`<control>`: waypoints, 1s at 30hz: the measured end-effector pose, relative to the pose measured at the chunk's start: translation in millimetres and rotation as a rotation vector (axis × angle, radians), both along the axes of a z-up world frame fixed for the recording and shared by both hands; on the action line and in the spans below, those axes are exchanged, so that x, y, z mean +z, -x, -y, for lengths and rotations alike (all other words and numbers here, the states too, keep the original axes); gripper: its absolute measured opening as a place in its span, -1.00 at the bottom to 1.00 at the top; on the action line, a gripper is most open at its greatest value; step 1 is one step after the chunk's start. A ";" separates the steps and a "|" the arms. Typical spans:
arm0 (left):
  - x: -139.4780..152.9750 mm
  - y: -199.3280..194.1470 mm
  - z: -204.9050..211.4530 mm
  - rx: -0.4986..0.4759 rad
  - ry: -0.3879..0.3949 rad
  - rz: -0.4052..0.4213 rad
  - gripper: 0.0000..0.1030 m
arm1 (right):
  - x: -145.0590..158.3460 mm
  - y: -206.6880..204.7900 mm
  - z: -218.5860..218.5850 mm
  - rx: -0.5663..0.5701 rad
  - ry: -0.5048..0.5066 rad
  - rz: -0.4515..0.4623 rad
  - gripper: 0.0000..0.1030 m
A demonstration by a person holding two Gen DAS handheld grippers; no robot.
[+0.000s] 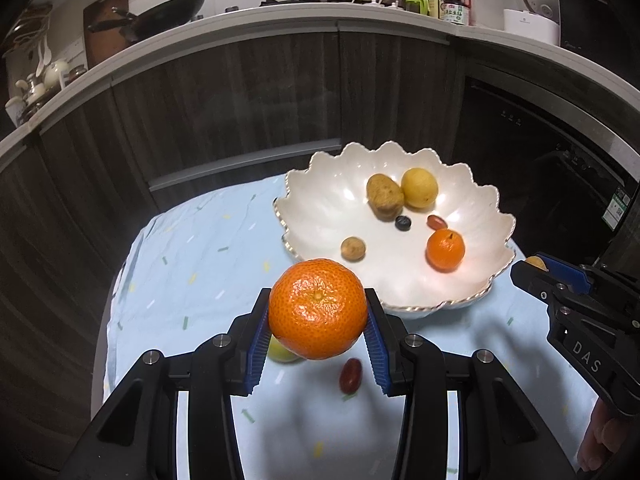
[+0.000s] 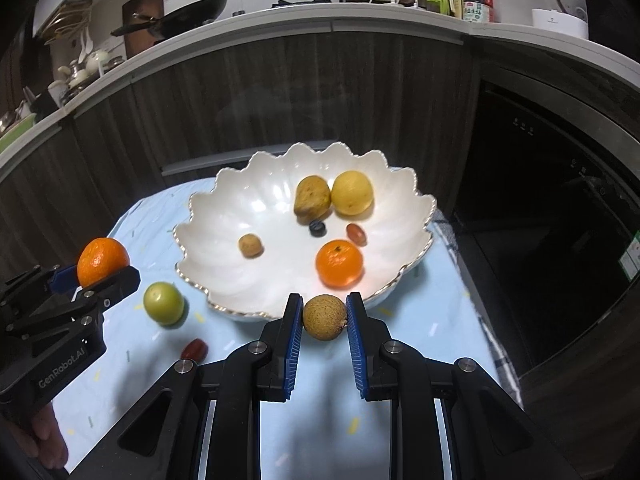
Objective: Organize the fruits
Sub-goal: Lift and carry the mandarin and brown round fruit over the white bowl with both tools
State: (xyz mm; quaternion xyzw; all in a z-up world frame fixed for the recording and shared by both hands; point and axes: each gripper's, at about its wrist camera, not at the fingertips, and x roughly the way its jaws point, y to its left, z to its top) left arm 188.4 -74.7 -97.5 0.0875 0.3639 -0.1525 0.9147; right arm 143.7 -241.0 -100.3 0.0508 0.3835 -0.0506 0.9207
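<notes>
Two handheld grippers hover over a table with a pale blue cloth [image 2: 400,344], each carrying a fruit toward a white scalloped bowl [image 2: 224,224]. The left gripper [image 1: 318,316] is clamped on a large mandarin [image 1: 318,314], its blue pads pressing both sides, held above the cloth just short of the bowl's near rim. The right gripper [image 2: 323,318] pinches a small brown longan [image 2: 324,317] between its pads, right at the bowl's front edge. Both seem lifted clear of the table so the fruits can be dropped in over the rim.

The bowl holds six pieces: one small mandarin [image 2: 339,262], one yellow lemon-like fruit [image 2: 353,193], one tan pear-shaped fruit [image 2: 312,196], one longan [image 2: 250,245], one blueberry [image 2: 317,228] and one red date [image 2: 356,234].

Two fruits remain on the cloth left of the bowl: one green round fruit [image 2: 164,303] and one red date [image 2: 195,349].
</notes>
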 end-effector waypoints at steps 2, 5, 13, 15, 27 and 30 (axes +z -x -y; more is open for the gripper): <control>2.5 -1.9 4.0 -0.004 0.000 0.004 -0.18 | 2.6 -2.5 4.0 -0.002 0.007 0.007 -0.55; 5.6 -7.0 11.1 -0.009 0.004 0.009 -0.18 | 5.4 -6.7 9.7 -0.007 0.012 0.013 -0.54; 11.4 -21.5 26.5 -0.025 -0.005 0.024 -0.18 | 10.1 -20.4 23.7 -0.011 0.031 0.021 -0.55; 11.9 -26.0 30.0 -0.028 -0.005 0.023 -0.18 | 9.7 -25.0 27.4 -0.010 0.032 0.021 -0.55; 9.4 -51.0 48.2 -0.014 -0.007 0.013 -0.18 | 12.3 -56.1 43.0 0.023 0.042 0.030 -0.55; 5.6 -57.6 53.0 -0.002 -0.006 0.006 -0.18 | 10.1 -67.5 45.1 0.044 0.046 0.027 -0.55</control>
